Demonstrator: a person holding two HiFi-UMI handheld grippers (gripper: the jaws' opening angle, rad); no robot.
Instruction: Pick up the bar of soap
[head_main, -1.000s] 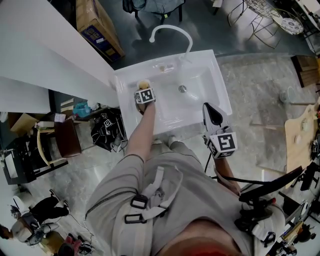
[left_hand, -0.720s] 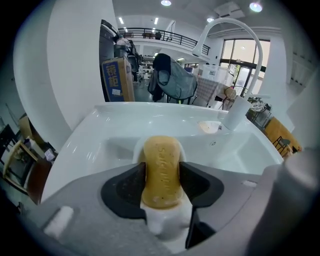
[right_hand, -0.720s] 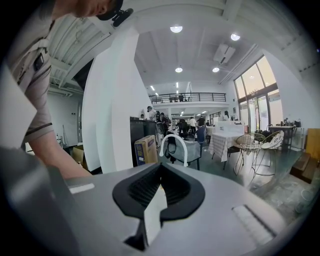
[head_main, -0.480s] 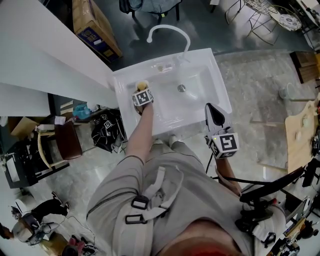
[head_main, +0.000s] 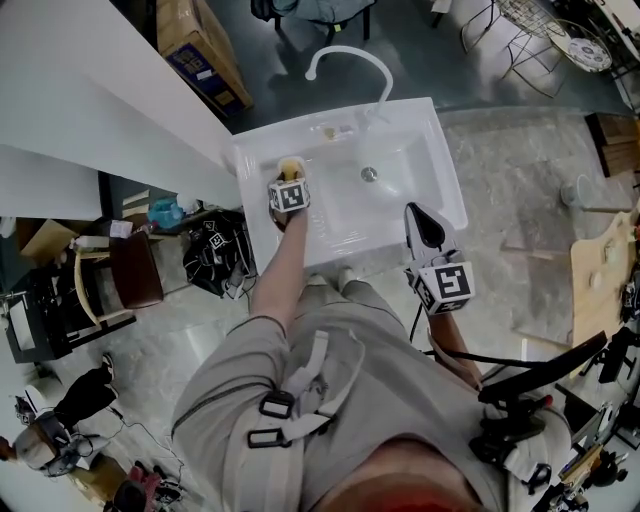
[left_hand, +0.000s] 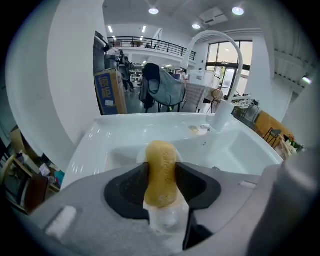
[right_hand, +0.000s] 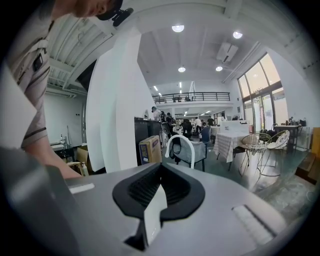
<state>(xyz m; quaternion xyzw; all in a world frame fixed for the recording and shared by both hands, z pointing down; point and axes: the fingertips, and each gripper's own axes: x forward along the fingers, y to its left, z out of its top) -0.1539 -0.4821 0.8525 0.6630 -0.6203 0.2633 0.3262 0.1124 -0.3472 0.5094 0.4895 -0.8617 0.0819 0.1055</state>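
Note:
The yellowish bar of soap (left_hand: 161, 172) stands on edge between the black pads of my left gripper (left_hand: 161, 162), which press on both its sides. These jaws have just been closing on it. From the head view, the soap (head_main: 290, 165) shows at the tip of the left gripper (head_main: 289, 176) over the left part of the white sink (head_main: 445, 185). My right gripper (head_main: 421, 216) hangs near the sink's front right corner. Its jaws (right_hand: 159, 187) are shut with nothing between them.
A white curved faucet (head_main: 350, 58) rises at the sink's back, with a small pale piece (head_main: 333, 131) on the ledge beside it and a drain (head_main: 369, 175) in the basin. A white wall (head_main: 90, 110) runs left of the sink. Bags (head_main: 215, 255) lie on the floor.
The left gripper stays at the sink's left side with the soap at its tip. The right gripper has not moved. The head view has shifted slightly.

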